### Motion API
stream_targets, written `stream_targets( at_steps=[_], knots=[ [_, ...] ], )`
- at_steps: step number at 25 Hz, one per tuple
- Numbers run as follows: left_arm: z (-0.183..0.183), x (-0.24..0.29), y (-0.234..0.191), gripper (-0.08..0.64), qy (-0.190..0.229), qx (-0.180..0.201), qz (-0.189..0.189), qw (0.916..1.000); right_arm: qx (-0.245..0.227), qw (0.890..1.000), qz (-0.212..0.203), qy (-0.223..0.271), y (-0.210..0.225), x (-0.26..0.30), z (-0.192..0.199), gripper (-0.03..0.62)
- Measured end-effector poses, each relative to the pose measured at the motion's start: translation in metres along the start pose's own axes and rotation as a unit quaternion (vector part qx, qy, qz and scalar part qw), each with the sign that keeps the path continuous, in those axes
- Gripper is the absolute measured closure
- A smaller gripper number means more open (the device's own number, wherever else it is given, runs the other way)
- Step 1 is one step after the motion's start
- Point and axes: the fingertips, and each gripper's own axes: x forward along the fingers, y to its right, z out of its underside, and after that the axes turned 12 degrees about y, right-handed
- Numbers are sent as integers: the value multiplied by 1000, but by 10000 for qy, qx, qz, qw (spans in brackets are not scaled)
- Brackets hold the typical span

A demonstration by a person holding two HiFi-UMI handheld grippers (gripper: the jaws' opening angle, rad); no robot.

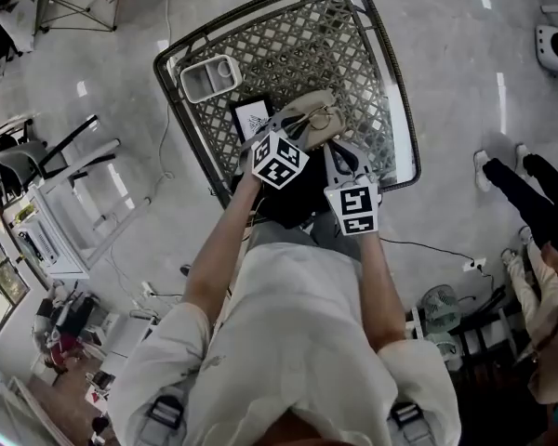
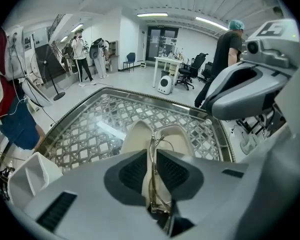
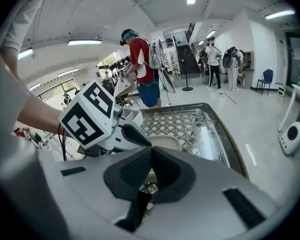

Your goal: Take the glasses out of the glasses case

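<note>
An open beige glasses case (image 1: 309, 111) lies on the lattice table (image 1: 288, 45) near its front edge. Thin gold-wire glasses (image 2: 152, 184) sit upright between the pads of my left gripper (image 2: 151, 154), which is shut on them just above the case (image 2: 135, 134). In the head view the left gripper (image 1: 302, 126) reaches over the case from the left. My right gripper (image 1: 338, 149) stands at the case's near right edge. Its tips (image 3: 151, 151) are pinched together against the case rim (image 3: 165, 143).
A white tray (image 1: 209, 77) sits at the table's left back. A black-framed card (image 1: 253, 117) lies just left of the case. The table has a raised metal rim (image 1: 405, 110). People stand farther off on the floor (image 2: 82, 54).
</note>
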Motion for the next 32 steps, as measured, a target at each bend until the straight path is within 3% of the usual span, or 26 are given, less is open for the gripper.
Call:
stream_targets(
  at_steps=[15,17,32],
  knots=[
    [33,24,0,475,-694,223,124,9973,-5,10000,-8,0,5,1,3,578],
    [34,25,1,529,-703,235,92,9972,2,10000,13,8,5,0,3,578],
    [30,21,9,529,-549,177,92,9983,-13,9999,110,45,4,-9,6,580]
  ],
)
